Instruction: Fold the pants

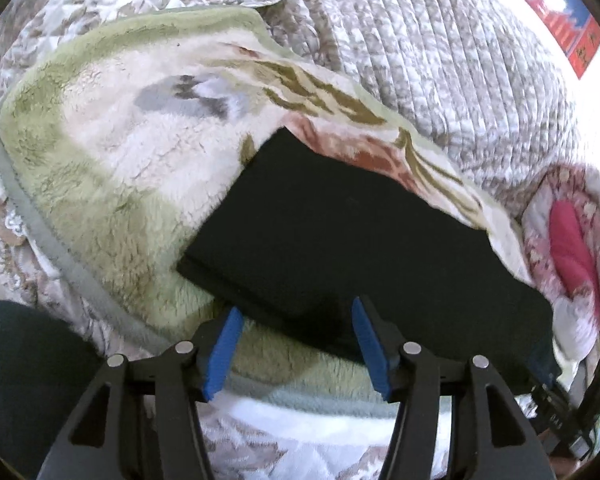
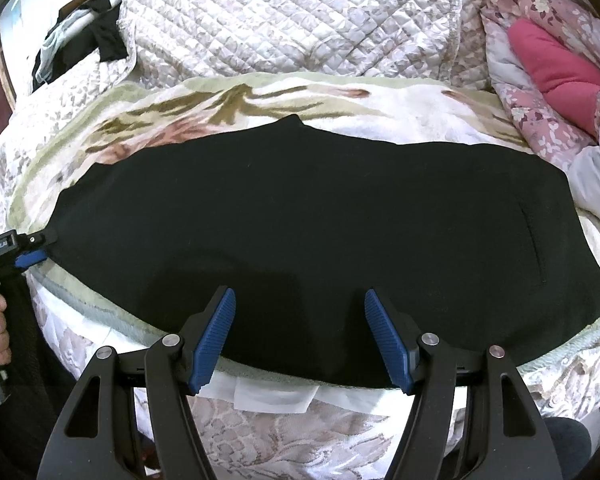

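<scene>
Right wrist view: black pants lie flat, legs together, across a fleece blanket on a quilted bed; the right gripper hovers at the near edge, jaws apart and empty. Only this view shows the left gripper at the left end of the pants, whether gripping cannot be told. Left wrist view: the left gripper, jaws apart, at the pants end; a red-and-blue poster on the wall.

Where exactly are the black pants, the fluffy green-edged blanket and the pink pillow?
black pants point(image 2: 300, 208), right wrist view, middle of the cloth
fluffy green-edged blanket point(image 1: 100, 152), left wrist view, bare white pile
pink pillow point(image 2: 560, 76), right wrist view, its middle
</scene>
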`<state>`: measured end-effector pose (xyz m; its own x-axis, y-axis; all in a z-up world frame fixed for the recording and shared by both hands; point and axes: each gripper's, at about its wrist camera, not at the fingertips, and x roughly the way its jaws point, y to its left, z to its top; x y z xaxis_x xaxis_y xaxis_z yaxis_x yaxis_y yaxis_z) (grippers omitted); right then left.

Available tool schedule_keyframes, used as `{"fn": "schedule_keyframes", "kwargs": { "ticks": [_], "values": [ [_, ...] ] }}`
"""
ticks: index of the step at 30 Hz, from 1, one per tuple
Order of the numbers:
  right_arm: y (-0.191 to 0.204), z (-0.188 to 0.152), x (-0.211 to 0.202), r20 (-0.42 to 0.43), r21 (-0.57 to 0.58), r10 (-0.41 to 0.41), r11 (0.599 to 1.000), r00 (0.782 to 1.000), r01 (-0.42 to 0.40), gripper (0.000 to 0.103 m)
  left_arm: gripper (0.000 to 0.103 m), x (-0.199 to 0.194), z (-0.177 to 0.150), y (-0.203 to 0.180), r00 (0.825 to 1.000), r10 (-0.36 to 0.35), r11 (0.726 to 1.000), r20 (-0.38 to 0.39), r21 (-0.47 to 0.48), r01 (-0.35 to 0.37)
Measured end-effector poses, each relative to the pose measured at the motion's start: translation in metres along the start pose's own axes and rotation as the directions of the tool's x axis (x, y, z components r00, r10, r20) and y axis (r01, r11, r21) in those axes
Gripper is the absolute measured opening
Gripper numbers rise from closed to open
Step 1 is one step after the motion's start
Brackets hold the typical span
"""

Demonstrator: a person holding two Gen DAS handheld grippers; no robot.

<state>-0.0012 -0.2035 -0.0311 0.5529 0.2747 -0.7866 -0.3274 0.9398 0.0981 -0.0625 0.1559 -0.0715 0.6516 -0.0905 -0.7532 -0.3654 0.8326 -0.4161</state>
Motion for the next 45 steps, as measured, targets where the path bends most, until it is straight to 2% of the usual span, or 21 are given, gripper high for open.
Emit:
{"fn": "schedule_keyframes", "kwargs": {
  "ticks": [6, 9, 11, 13, 15, 18, 22, 26, 28, 32, 35, 40, 42, 45],
  "values": [
    [-0.004, 0.000, 0.003, -0.003, 0.013, 0.005, 1.000, 1.000, -0.005, 0.067, 0.059, -0.002, 0.000, 0.008, 0.999, -0.024, 0.998, 0.027, -0.057, 0.026],
    [-0.006, 0.000, 0.003, 0.004, 0.031, 0.013, 0.999, 1.000, -0.013, 0.067, 0.056, 0.004, 0.008, 0.002, 0.999, 0.002, 1.000, 0.039, -0.029, -0.001],
    [-0.005, 0.001, 0.000, 0.015, 0.033, 0.020, 0.999, 1.000, -0.020, 0.068, 0.049, 0.009, 0.013, -0.003, 0.998, 0.038, 0.999, 0.048, 0.003, -0.038],
    [-0.008, 0.000, -0.003, 0.025, 0.031, 0.022, 0.999, 0.999, -0.023, 0.067, 0.021, 0.013, 0.018, -0.008, 0.996, 0.072, 0.997, 0.046, 0.036, -0.074],
    [-0.013, 0.000, -0.007, 0.035, 0.043, 0.022, 0.999, 0.999, -0.024, 0.068, 0.010, 0.016, 0.024, -0.010, 0.996, 0.084, 0.995, 0.030, 0.050, -0.085],
    [-0.021, 0.000, -0.010, 0.046, 0.069, 0.022, 0.997, 0.999, -0.025, 0.068, 0.007, 0.010, 0.032, -0.022, 0.997, 0.066, 0.994, 0.037, 0.086, -0.069],
    [-0.031, -0.001, -0.016, 0.071, 0.107, 0.023, 0.994, 0.997, -0.031, 0.067, 0.007, -0.005, 0.046, -0.062, 0.998, -0.020, 0.982, 0.066, 0.187, 0.007],
    [-0.040, -0.003, -0.023, 0.090, 0.134, 0.017, 0.991, 0.996, -0.029, 0.067, 0.007, -0.008, 0.050, -0.120, 0.990, -0.131, 0.941, 0.057, 0.321, 0.106],
    [-0.046, -0.004, -0.028, 0.097, 0.151, 0.014, 0.988, 0.995, -0.029, 0.067, 0.007, -0.004, 0.046, -0.154, 0.982, -0.189, 0.905, 0.023, 0.393, 0.165],
    [-0.061, -0.008, -0.038, 0.112, 0.187, -0.007, 0.982, 0.994, -0.014, 0.067, 0.007, 0.013, 0.022, -0.214, 0.955, -0.280, 0.814, -0.095, 0.504, 0.289],
    [-0.073, -0.011, -0.042, 0.111, 0.215, -0.025, 0.977, 0.993, 0.001, 0.067, 0.007, 0.035, -0.005, -0.242, 0.928, -0.304, 0.773, -0.215, 0.514, 0.372],
    [-0.087, -0.013, -0.042, 0.104, 0.254, -0.038, 0.967, 0.994, 0.010, 0.067, 0.007, 0.064, -0.047, -0.259, 0.885, -0.298, 0.729, -0.357, 0.513, 0.453],
    [-0.090, -0.013, -0.042, 0.103, 0.266, -0.037, 0.964, 0.994, 0.008, 0.067, 0.007, 0.068, -0.055, -0.259, 0.878, -0.286, 0.731, -0.385, 0.504, 0.459],
    [-0.091, -0.010, -0.037, 0.095, 0.284, -0.005, 0.959, 0.995, -0.022, 0.067, 0.013, 0.055, -0.050, -0.251, 0.859, -0.325, 0.730, -0.395, 0.474, 0.493]
  ]
}}
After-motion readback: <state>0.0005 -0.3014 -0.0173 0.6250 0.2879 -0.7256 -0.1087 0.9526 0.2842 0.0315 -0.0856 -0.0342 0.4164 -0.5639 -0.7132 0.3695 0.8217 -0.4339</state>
